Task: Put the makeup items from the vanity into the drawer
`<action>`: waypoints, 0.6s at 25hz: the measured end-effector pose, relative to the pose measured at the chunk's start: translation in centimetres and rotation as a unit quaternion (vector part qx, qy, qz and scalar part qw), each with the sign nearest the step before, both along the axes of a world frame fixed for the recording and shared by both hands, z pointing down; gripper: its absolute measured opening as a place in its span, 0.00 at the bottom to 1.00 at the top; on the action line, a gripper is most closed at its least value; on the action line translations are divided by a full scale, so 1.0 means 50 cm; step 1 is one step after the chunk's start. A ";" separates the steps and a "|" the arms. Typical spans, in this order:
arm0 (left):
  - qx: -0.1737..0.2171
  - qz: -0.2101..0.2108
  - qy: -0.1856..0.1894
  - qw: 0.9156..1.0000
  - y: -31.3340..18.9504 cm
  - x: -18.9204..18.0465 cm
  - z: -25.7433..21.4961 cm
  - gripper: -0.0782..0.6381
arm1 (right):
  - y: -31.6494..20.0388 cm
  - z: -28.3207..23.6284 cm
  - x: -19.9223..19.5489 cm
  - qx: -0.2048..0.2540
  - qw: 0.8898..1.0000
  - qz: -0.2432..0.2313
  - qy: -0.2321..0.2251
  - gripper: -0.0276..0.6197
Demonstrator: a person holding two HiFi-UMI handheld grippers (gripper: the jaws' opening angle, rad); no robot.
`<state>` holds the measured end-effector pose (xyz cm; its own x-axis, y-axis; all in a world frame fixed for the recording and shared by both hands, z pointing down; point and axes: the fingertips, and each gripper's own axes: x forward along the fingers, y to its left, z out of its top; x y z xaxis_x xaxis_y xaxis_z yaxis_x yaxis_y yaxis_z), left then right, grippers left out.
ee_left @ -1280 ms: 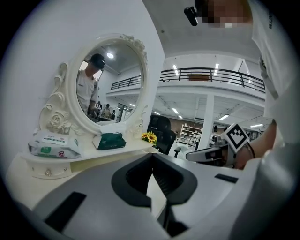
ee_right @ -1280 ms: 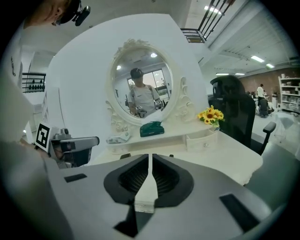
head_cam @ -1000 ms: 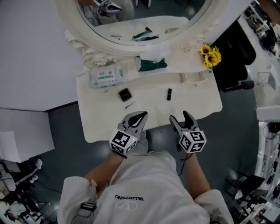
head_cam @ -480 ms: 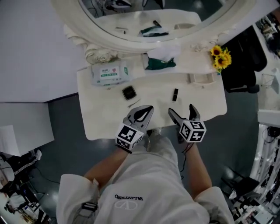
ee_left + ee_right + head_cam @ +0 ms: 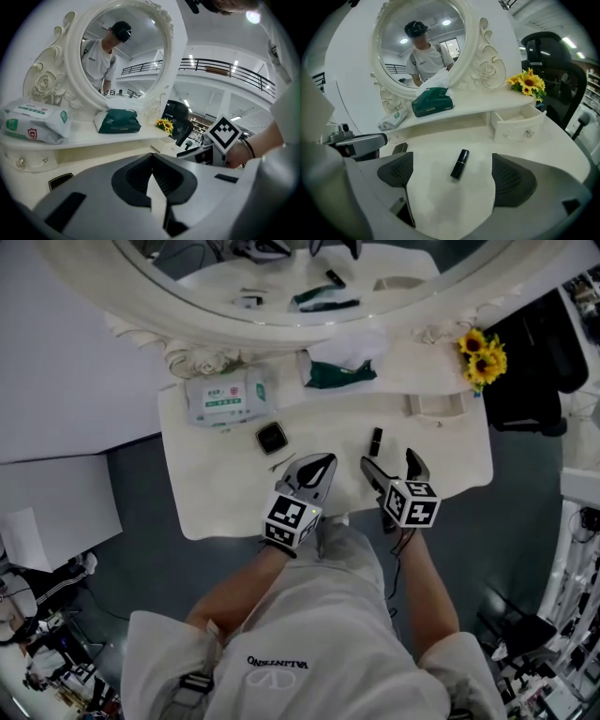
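A black lipstick lies on the cream vanity top, just ahead of my right gripper. That gripper stands wide open, and the lipstick lies on the table in front of the gap between its pads, untouched. A square black compact and a thin stick lie ahead of my left gripper, whose jaws are shut on nothing. The small drawer at the right stands pulled open.
A pack of wipes and a green tissue pack sit on the raised shelf under the oval mirror. Yellow sunflowers stand at the shelf's right end. A black chair is beyond the vanity's right side.
Both grippers have moved forward over the vanity's front edge toward the lipstick and compact. The right gripper's jaws have spread wider; the left stays shut.
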<state>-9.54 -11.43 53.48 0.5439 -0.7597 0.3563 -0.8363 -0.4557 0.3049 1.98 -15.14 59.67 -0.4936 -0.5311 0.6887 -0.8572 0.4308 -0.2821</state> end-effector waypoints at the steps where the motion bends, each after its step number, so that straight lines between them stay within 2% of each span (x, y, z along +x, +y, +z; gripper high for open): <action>1: -0.004 -0.002 -0.001 1.000 -0.008 0.004 0.009 0.11 | -0.004 0.008 0.000 -0.004 1.000 0.000 0.002 0.85; 15: -0.056 -0.021 -0.022 0.998 -0.077 0.056 0.115 0.11 | -0.042 0.099 -0.002 -0.046 0.998 -0.015 0.027 0.85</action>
<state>-6.72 -15.27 59.24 0.4945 -0.7358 0.4626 -0.8676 -0.3853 0.3145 1.86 -17.26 64.62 -0.4686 -0.4507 0.7598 -0.8596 0.4310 -0.2745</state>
